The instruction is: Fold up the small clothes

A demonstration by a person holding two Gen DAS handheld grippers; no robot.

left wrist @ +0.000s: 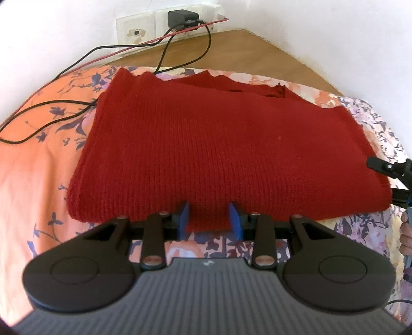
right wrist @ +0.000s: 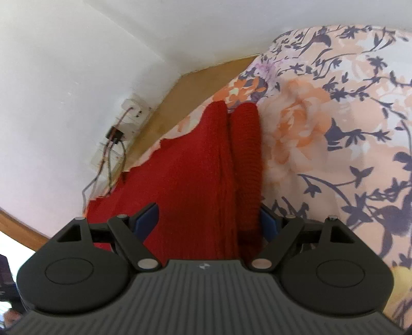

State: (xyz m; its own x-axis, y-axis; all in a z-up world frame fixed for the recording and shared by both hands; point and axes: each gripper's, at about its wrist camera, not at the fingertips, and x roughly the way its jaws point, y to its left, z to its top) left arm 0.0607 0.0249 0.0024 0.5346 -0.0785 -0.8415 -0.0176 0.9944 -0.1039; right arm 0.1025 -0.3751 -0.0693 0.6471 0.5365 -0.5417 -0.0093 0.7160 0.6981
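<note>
Nearest the left wrist camera, the ribbed grey housing carries a small pale emblem, too blurred to read. Ahead of it the left claw (left wrist: 209, 219) has its blue pads (left wrist: 183, 219) parted, with a bit of the red knit sweater (left wrist: 206, 144) hem lying between them; whether the pads press on it cannot be told. The sweater lies folded into a thick rectangle on the floral bedsheet (left wrist: 33, 165), its near edge at the claw and its jagged far edge toward the wall.

The right claw (right wrist: 209, 221) has its jaws set wide apart, straddling the sweater's (right wrist: 195, 180) side edge, where two rolled layers run away from the camera; the pads sit at either side of the cloth, contact unclear. In the left view this claw (left wrist: 394, 177) shows at the sweater's right edge, with part of a hand (left wrist: 406, 237) below it.

Black cables (left wrist: 51, 110) trail over the sheet, left of the sweater. Beyond lie a wooden floor (left wrist: 257, 51), a black charger (left wrist: 180, 18) plugged into a wall socket (left wrist: 134, 31), and a red wire (left wrist: 159, 38).
</note>
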